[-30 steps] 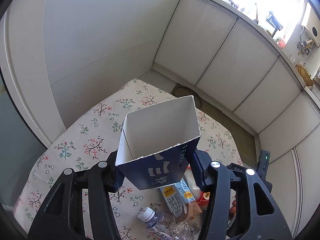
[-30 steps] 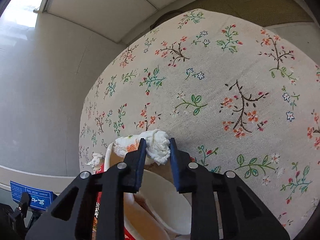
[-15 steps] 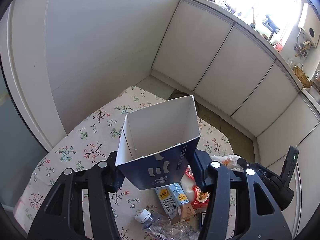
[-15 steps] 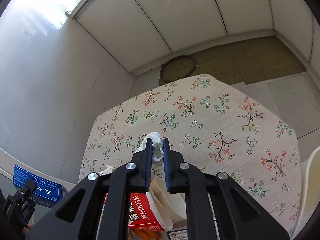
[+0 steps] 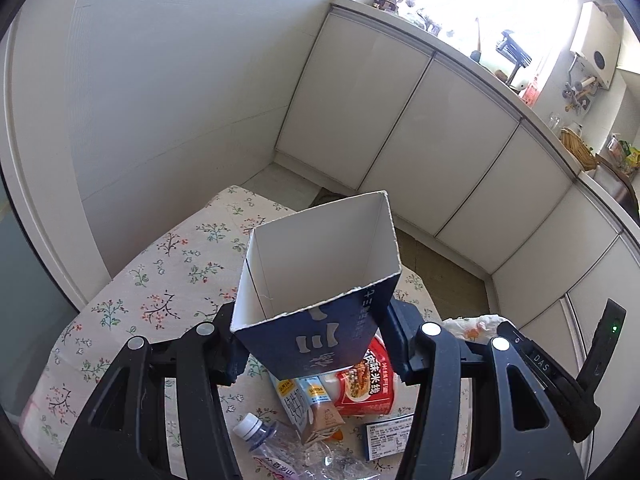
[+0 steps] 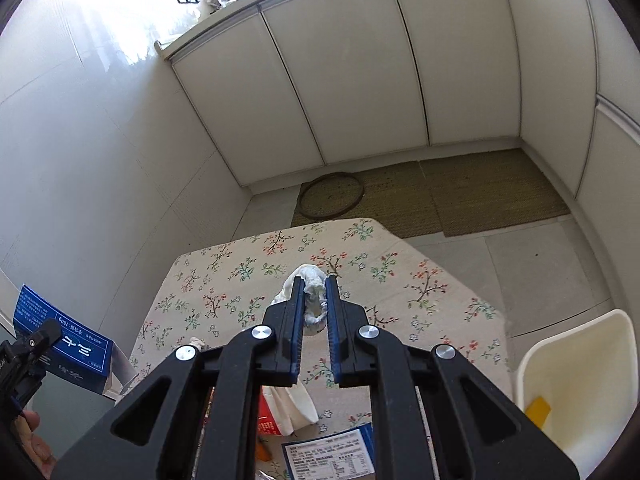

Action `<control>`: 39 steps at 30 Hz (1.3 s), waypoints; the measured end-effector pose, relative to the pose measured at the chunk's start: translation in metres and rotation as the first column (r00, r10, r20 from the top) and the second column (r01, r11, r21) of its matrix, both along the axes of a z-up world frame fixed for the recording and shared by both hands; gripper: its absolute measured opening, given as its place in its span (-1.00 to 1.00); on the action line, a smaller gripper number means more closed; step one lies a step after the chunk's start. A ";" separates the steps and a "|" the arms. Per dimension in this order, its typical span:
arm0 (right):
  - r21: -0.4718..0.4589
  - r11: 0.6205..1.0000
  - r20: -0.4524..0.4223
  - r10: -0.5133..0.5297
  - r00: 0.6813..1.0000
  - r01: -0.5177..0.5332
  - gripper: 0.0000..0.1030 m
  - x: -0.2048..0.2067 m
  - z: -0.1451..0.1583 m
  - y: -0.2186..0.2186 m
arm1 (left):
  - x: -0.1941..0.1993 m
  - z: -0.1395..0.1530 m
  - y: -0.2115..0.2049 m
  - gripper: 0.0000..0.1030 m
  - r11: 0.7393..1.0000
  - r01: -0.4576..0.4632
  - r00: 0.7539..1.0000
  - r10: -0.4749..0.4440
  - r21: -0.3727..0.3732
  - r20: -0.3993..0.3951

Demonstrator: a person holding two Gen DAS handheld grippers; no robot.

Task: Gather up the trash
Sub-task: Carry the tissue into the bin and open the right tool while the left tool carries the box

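Left claw (image 5: 312,344) clamps the open, empty blue carton (image 5: 316,280) upright above the bench (image 5: 132,304); right claw (image 6: 314,304) pinches a crumpled tissue (image 6: 310,280) aloft, undeposited, while noodle cup (image 5: 370,380), milk carton (image 5: 308,404) and bottle (image 5: 260,436) remain at six o'clock.

crushed plastic bottle (image 5: 304,456) cut off by bottom edge, countertop clutter (image 5: 420,12) washed out by window glare

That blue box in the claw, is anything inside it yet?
Empty as far as shows: the blue box is open-topped and only bare white inner walls show; its very bottom is hidden behind the near wall.
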State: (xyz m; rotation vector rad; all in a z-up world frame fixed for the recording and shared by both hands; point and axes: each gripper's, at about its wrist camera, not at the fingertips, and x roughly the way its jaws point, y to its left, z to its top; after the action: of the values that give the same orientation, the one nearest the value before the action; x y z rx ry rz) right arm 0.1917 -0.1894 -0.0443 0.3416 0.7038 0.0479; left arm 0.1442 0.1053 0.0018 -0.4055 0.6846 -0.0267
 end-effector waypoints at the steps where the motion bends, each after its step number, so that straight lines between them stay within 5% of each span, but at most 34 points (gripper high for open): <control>1: -0.015 1.000 0.010 -0.006 1.000 0.006 -0.79 -0.005 0.004 -0.003 | 0.000 0.001 -0.004 0.00 1.000 0.008 1.000 -0.008 0.001 0.005; 11: -0.114 0.986 0.092 -0.108 0.990 0.119 -0.79 -0.059 0.039 -0.060 | -0.005 0.013 -0.057 0.00 0.994 0.108 0.993 -0.108 -0.009 0.040; 17: -0.204 0.947 0.123 -0.225 0.966 0.247 -0.79 -0.102 0.047 -0.112 | -0.011 0.020 -0.099 0.01 0.984 0.178 0.982 -0.178 -0.006 0.059; 31: -0.329 0.879 0.091 -0.333 0.938 0.344 -0.69 -0.173 0.033 -0.191 | -0.032 0.021 -0.216 0.01 0.928 0.370 0.924 -0.372 0.048 0.089; 39: -0.359 0.824 0.146 -0.414 0.898 0.438 0.43 -0.206 0.036 -0.216 | -0.047 0.017 -0.278 0.01 0.869 0.493 0.863 -0.496 0.054 0.102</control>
State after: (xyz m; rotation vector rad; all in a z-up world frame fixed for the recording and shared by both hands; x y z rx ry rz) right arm -0.0144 -0.4056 -0.0085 0.1110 0.5454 -0.5038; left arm 0.0976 -0.1729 0.0186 -0.1908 0.6616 -0.5269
